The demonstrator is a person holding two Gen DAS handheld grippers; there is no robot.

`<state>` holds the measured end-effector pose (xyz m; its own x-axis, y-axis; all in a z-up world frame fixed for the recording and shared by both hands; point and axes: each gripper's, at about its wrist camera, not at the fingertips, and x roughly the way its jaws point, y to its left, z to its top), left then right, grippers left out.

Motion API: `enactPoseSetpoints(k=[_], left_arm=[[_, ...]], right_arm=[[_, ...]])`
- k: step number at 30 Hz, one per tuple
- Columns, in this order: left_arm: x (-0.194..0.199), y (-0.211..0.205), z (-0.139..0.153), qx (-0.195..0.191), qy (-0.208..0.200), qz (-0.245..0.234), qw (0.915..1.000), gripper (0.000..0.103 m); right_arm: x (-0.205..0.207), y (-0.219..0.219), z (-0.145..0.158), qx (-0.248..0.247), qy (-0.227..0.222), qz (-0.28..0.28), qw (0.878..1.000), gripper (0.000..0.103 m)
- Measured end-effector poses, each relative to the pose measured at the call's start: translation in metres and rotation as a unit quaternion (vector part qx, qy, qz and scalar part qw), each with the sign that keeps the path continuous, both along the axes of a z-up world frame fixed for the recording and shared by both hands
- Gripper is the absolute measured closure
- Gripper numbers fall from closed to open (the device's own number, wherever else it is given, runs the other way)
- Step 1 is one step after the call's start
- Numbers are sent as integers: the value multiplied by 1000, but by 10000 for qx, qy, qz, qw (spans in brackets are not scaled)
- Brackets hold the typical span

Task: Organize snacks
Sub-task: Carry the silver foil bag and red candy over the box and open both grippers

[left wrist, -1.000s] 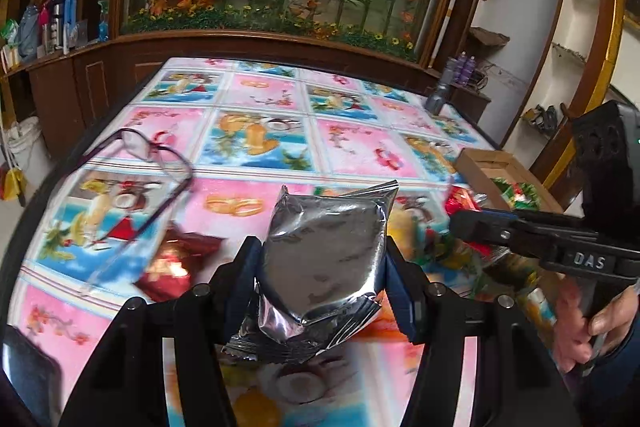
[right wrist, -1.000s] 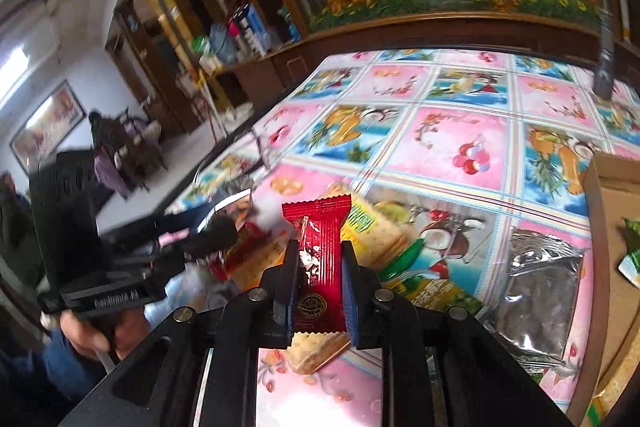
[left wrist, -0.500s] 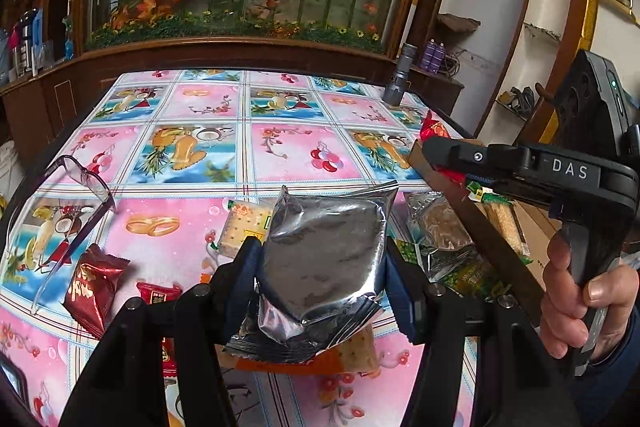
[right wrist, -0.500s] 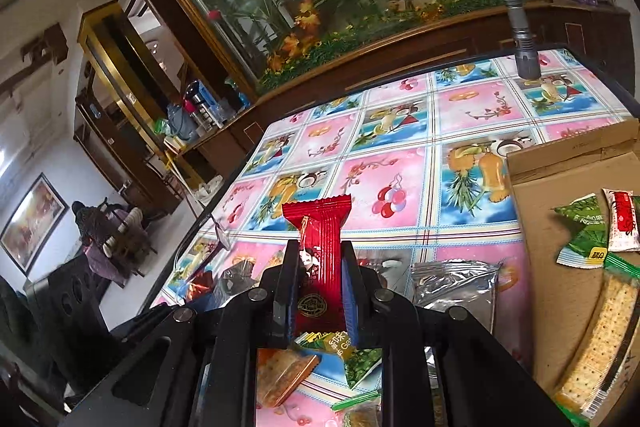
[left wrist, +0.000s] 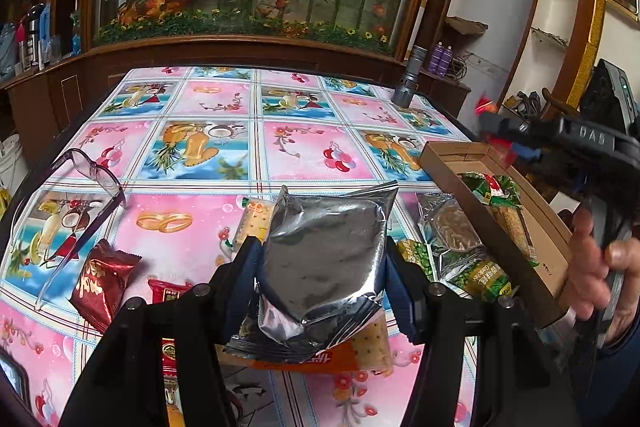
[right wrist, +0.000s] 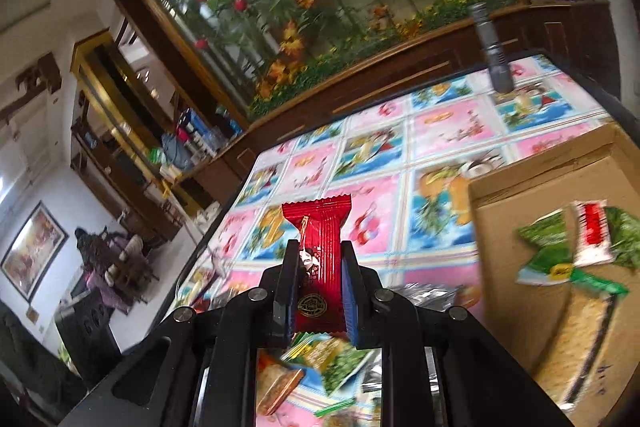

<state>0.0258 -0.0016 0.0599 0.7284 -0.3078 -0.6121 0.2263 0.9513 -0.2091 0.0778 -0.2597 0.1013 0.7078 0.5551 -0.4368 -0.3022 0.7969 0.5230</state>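
Note:
My left gripper (left wrist: 322, 263) is shut on a silver foil snack packet (left wrist: 326, 255), held above the flowered tablecloth. My right gripper (right wrist: 319, 269) is shut on a narrow red snack packet (right wrist: 318, 227), raised and tilted over the table to the left of the cardboard box (right wrist: 532, 183). In the left wrist view the right gripper (left wrist: 500, 131) hovers above the far end of the box (left wrist: 444, 171), a hand (left wrist: 596, 267) on its handle. Green, red-and-white and cracker packets (right wrist: 580, 247) lie inside the box. Loose snacks (left wrist: 468, 259) are piled beside the box.
A pair of glasses (left wrist: 92, 179) lies at the table's left, with a dark red packet (left wrist: 104, 283) near it. A grey flashlight (left wrist: 408, 83) stands upright at the far right corner. Wooden cabinets and a glass flower display stand behind the table.
The right gripper has risen and rolled, carrying the red packet rightward over the box. The left gripper shifted slightly right, still holding the silver packet.

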Motion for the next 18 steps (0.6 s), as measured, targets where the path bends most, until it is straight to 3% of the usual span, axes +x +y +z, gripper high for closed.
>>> enactPoseSetpoints(k=[4, 9, 12, 18], left_arm=[[0, -2, 1, -64, -5, -108, 9999, 45], [4, -27, 7, -227, 36, -399, 9989, 45], [6, -56, 17, -274, 13, -677, 9973, 45], [16, -134, 31, -551, 206, -1402, 9884, 45]], right_arm=[[-1, -40, 10, 146, -109, -509, 9985, 83], [2, -112, 9, 443, 78, -1337, 9900, 83], [3, -149, 4, 602, 258, -1785, 9818, 83], [7, -184, -4, 525, 631, -2175, 9726, 83]])
